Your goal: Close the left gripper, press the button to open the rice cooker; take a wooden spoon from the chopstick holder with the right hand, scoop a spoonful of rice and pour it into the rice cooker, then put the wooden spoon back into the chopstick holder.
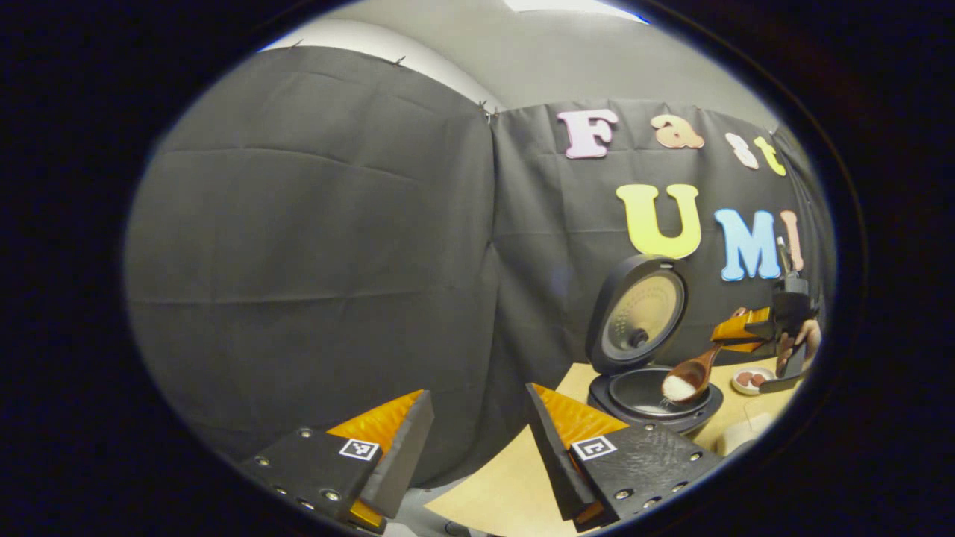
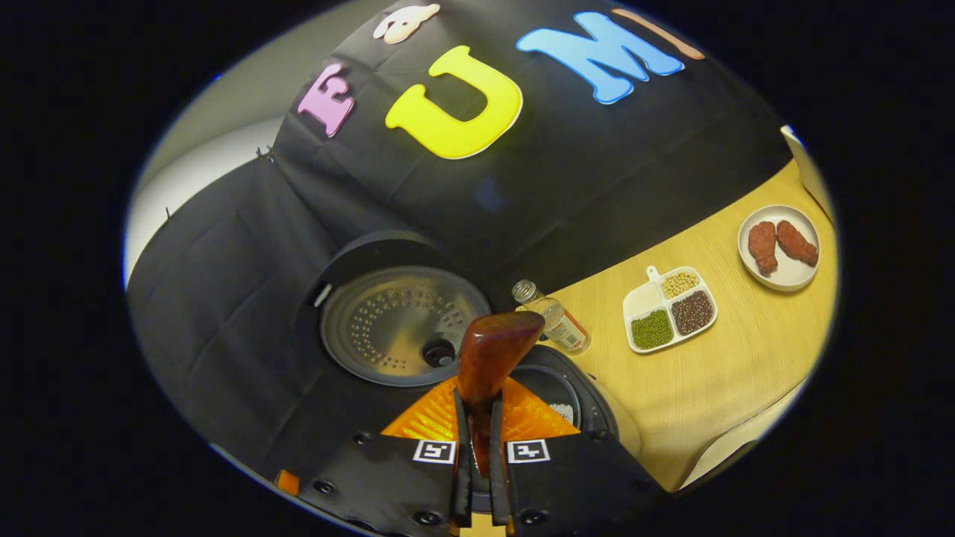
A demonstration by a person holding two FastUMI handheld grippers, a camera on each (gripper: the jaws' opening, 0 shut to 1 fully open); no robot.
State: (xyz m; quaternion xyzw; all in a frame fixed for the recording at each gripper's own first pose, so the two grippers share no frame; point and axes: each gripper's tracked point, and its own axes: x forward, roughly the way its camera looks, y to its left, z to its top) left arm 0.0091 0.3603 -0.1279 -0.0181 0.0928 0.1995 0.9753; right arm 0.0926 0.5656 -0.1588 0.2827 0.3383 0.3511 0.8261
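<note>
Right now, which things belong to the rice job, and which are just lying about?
Job: rice cooker, lid up; wooden spoon carrying rice, clamped in the right gripper.
Lying about: small bottle, divided bean dish, plate with two reddish pieces.

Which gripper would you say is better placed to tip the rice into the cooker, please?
Right. The right gripper is shut on the wooden spoon, its rice-filled bowl over the open rice cooker. The left gripper is open and away from it.
</note>
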